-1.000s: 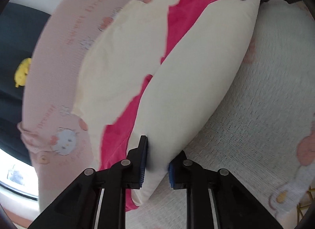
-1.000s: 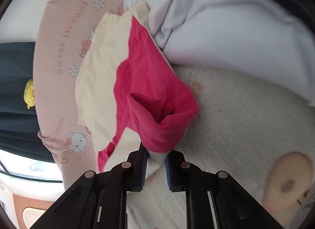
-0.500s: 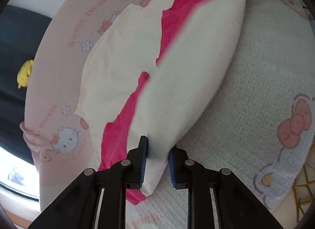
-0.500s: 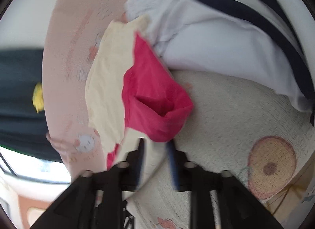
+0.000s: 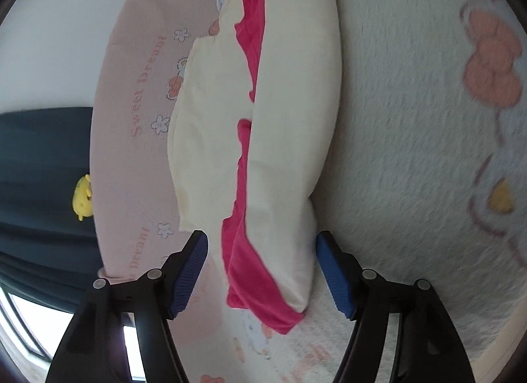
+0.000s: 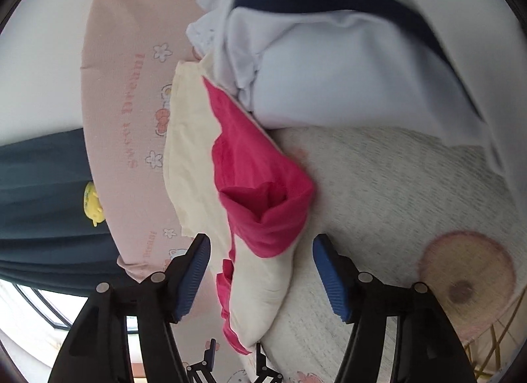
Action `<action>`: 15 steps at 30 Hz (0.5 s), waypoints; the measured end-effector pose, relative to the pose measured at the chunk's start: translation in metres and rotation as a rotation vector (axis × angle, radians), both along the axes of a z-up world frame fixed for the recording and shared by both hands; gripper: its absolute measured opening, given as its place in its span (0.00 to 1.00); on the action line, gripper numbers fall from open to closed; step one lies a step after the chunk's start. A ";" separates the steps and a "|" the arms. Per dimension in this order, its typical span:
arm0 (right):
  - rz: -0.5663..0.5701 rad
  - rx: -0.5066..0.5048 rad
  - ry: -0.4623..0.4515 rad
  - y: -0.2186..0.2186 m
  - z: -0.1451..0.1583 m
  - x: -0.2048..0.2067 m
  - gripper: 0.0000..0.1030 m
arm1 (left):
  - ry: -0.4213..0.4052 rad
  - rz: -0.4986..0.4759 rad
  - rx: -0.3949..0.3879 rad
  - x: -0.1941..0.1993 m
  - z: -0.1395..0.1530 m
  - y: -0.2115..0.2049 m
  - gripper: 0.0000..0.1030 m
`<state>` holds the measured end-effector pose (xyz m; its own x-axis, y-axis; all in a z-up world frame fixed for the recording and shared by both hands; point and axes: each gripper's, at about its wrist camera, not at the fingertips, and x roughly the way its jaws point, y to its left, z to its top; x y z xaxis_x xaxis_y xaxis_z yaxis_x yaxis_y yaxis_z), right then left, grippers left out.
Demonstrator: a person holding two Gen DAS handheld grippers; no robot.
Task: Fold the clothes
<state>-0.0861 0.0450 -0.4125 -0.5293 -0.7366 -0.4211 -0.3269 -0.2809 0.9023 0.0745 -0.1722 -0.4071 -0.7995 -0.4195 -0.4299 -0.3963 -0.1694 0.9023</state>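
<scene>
both hand-held grippers just opened wide (left [image 5: 262,271], right [image 6: 262,271]), released soft cream-and-pink folded garment [image 5: 290,126] lying loose between blue ribbed pads

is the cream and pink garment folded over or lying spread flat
Folded over: the cream and pink garment lies doubled on the blanket, pink lining showing along the fold.

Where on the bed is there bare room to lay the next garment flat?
Bare white blanket lies right of the cream and pink garment, out to its cartoon print. Farther up it is crowded: the white garment with navy stripes overlaps the folded one.

Soft daylight, fisheye warp, slight blur
</scene>
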 end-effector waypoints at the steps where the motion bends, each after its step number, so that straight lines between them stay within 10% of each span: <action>1: 0.006 0.003 -0.002 -0.002 0.000 -0.002 0.62 | 0.003 -0.020 -0.021 0.000 -0.001 -0.001 0.64; 5: 0.021 0.022 0.007 -0.008 0.002 -0.009 0.63 | -0.023 -0.063 -0.035 -0.005 -0.001 -0.004 0.65; 15: -0.007 -0.053 -0.057 -0.006 -0.002 -0.003 0.63 | -0.240 0.094 0.241 -0.030 0.027 -0.011 0.65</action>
<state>-0.0889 0.0390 -0.4141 -0.5110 -0.7549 -0.4112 -0.3799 -0.2308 0.8958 0.0441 -0.1834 -0.3798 -0.6267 -0.3499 -0.6963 -0.5646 -0.4119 0.7152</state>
